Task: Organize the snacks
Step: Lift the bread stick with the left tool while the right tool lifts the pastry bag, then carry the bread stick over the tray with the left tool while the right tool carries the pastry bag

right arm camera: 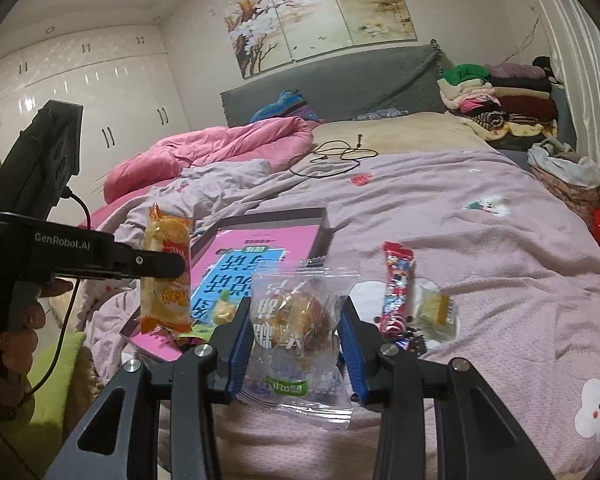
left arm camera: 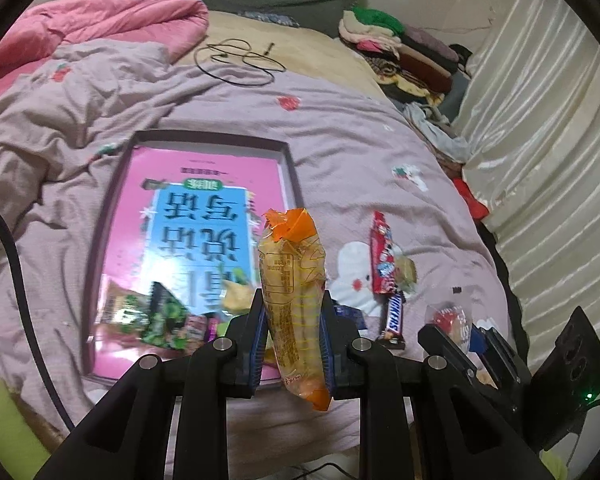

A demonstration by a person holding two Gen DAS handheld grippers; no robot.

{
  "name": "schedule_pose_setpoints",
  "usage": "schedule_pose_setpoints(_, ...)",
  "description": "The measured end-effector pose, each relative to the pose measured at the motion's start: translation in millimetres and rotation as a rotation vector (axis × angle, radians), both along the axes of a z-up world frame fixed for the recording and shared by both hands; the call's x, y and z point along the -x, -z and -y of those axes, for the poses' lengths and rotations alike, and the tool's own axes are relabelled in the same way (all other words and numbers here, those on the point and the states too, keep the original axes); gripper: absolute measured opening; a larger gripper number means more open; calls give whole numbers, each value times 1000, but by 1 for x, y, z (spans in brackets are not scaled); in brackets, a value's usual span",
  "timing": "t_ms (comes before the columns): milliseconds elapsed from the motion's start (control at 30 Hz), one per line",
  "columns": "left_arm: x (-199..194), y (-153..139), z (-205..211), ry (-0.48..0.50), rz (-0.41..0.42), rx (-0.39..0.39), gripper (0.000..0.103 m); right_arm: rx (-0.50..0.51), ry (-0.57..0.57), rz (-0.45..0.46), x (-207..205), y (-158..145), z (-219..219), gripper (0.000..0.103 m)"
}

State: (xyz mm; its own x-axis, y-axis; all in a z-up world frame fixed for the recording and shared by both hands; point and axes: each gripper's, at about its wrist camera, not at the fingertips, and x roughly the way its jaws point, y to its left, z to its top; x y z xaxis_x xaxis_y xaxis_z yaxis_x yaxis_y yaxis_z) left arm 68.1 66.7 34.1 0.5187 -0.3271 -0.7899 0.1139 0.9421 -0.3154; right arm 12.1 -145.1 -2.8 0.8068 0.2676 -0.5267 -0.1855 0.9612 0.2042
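The left gripper (left arm camera: 292,332) pinches an orange-ended snack packet (left arm camera: 294,300) above the tray's (left arm camera: 292,168) near edge; the right gripper (right arm camera: 296,344) clamps a clear pastry bag (right arm camera: 296,320) (slippery film), which might slide out onto the bedspread (right arm camera: 460,240).

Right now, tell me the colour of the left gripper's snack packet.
Yellow packet with orange ends; left wrist view.
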Motion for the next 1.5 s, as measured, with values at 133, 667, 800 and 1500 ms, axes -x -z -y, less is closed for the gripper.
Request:
schedule_pose_setpoints(133, 3, -2, -19, -35, 6, -1, 24, 5, -23, 1, 0, -2, -11, 41)
schedule_pose_setpoints(667, 12, 7, -68, -132, 6, -35, 24, 16, -95, -3, -8, -5, -46, 41)
schedule_pose_setpoints(800, 13, 14, -73, -135, 0, -50, 24, 26, -104, -11, -10, -3, -53, 41)
schedule_pose_setpoints(1500, 9, 51, -69, -107, -51, -91, 24, 61, -104, -71, -22, 13, -68, 41)
